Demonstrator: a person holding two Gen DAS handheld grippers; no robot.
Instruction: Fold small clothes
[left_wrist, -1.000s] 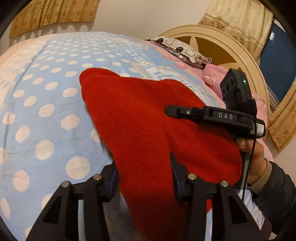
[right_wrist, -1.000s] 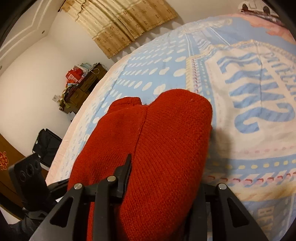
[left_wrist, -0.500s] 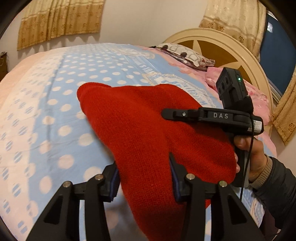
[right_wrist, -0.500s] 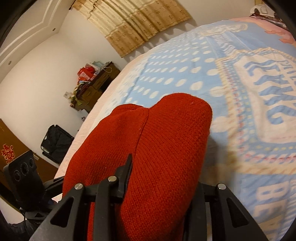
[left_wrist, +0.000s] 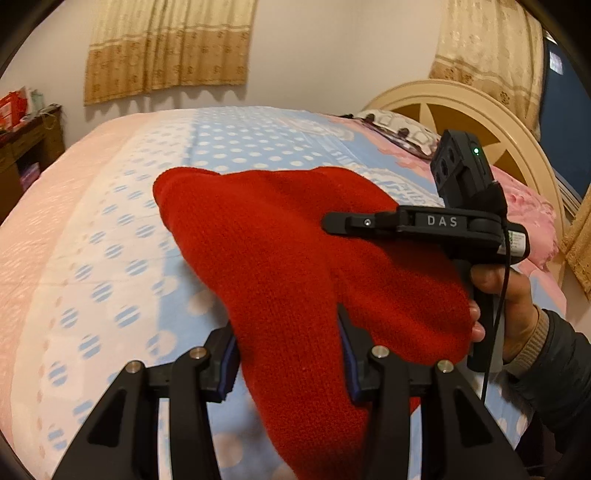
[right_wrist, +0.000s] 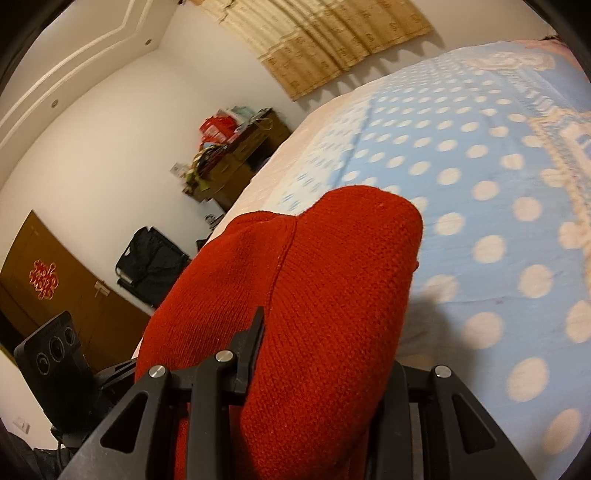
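a: sweater (left_wrist: 280, 251) hangs above the bed (left_wrist: 110, 229), clamped in our left gripper (left_wrist: 288, 354) and right gripper (right_wrist: 325, 354).
b: its free end stretches away from both; we lay it forward.

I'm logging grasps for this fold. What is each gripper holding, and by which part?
Both hold the red knit garment: left gripper and right gripper each pinch bunched fabric at its near edge.

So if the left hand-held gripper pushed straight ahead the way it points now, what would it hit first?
The red knit garment already clamped in the left hand-held gripper. Past its far edge, probably the polka-dot bedspread, though depth is hard to judge here.
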